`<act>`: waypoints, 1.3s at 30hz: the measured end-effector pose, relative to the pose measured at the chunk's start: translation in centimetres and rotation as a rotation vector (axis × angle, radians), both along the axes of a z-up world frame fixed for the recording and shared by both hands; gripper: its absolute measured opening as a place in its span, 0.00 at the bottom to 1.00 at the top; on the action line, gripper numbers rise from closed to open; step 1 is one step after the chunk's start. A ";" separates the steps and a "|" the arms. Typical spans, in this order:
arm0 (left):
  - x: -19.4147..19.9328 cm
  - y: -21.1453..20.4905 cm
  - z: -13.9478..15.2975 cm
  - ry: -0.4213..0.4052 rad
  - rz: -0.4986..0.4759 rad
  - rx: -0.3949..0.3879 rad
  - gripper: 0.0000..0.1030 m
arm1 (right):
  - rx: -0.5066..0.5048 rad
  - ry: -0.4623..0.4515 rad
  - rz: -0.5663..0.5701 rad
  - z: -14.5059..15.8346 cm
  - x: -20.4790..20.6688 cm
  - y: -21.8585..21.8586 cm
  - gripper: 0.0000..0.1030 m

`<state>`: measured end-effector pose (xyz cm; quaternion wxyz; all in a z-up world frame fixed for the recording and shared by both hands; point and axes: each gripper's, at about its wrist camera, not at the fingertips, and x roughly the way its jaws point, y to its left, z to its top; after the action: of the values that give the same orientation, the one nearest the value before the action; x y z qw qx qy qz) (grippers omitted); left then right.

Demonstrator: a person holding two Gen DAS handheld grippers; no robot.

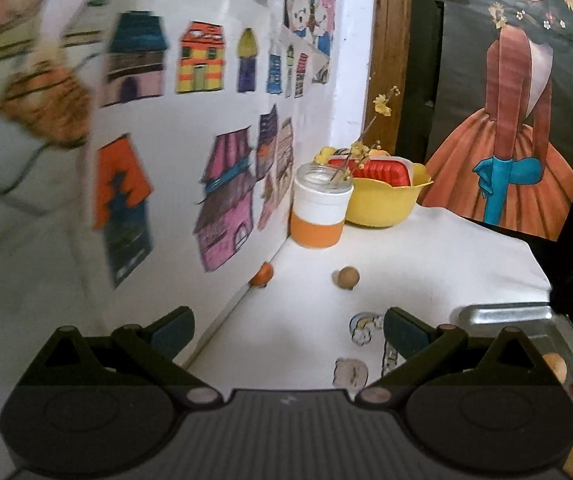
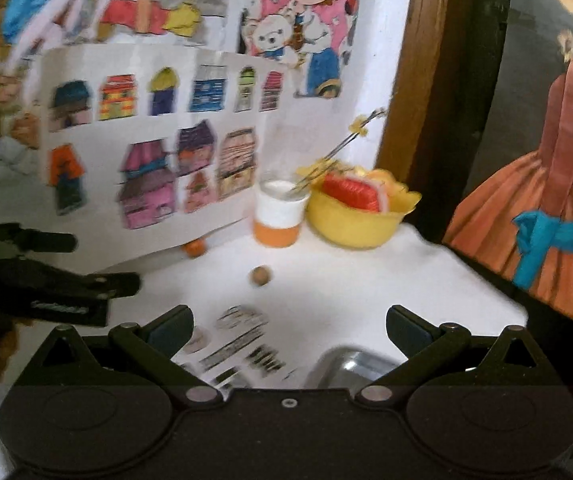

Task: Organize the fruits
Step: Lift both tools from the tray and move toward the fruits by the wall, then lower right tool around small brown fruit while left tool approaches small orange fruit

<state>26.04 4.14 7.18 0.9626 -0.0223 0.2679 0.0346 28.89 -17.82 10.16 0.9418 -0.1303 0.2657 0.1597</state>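
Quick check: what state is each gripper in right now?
Left gripper: open, holding nothing.
Right gripper: open, holding nothing.

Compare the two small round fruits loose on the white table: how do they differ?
The orange fruit is bright orange and sits right against the drawing-covered wall; the brown fruit is dull tan and lies out in the open, clear of the wall. The orange fruit is half hidden at the wall's edge; the brown fruit shows whole. Both are small, round and untouched.
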 end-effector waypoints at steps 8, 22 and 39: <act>4.3 -0.9 -1.1 0.039 0.006 0.023 1.00 | -0.067 0.010 0.055 -2.3 5.5 0.0 0.99; 8.5 -0.4 -4.1 0.094 0.064 0.019 1.00 | -0.103 0.122 0.188 -7.1 9.1 1.3 0.99; 13.9 -1.0 -7.0 0.095 0.085 0.013 0.99 | -0.137 0.105 0.332 -9.7 14.6 4.1 0.95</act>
<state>39.95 3.12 0.17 0.9465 -0.0258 0.3121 0.0779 43.51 -13.72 0.48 0.8762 -0.2278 0.2997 0.3010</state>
